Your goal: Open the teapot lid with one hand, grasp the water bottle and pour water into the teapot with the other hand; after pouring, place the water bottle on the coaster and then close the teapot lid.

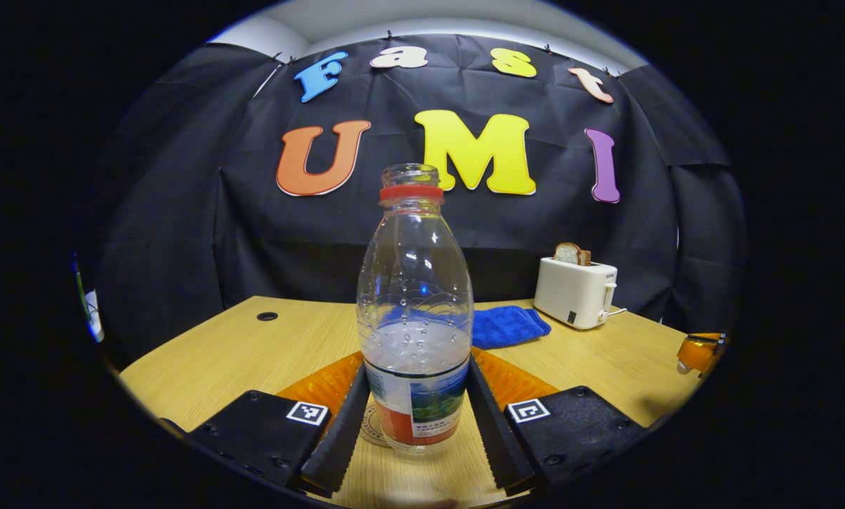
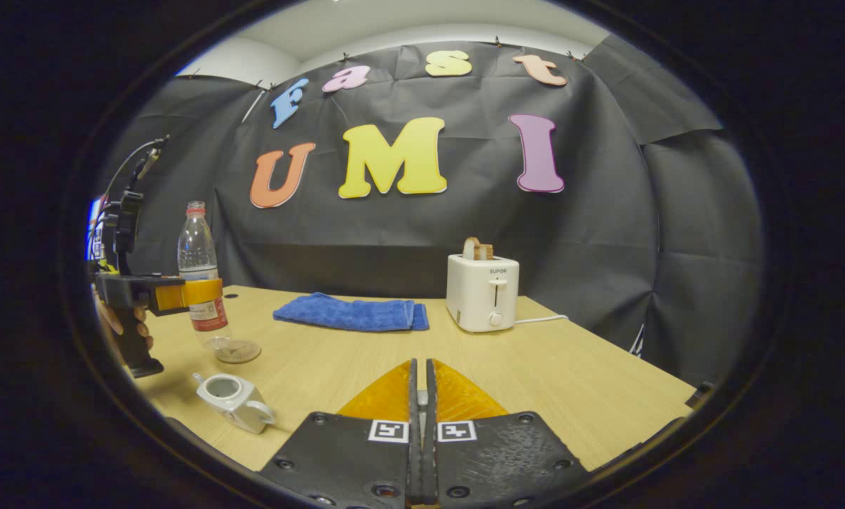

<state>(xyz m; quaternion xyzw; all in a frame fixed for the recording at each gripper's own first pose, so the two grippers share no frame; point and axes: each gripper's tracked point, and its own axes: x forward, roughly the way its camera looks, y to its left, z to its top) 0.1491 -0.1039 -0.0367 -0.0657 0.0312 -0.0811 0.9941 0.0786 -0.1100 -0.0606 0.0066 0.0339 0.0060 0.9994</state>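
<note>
I read this as the set-down step: left gripper [image 1: 415, 417] has its fingers clamped on the water bottle [image 1: 415, 311], which is upright, over the coaster [image 2: 237, 350] or just touching it; I can't tell which. Teapot [image 2: 232, 400] sits at 7 o'clock in the right gripper view, mouth open, no lid on it. Right gripper [image 2: 420, 396] fingers are together with nothing visible between them, so where the lid is I can't tell. Next: lower the bottle square onto the coaster, release, then lid. Coaster is mostly hidden behind the bottle in the left gripper view.
</note>
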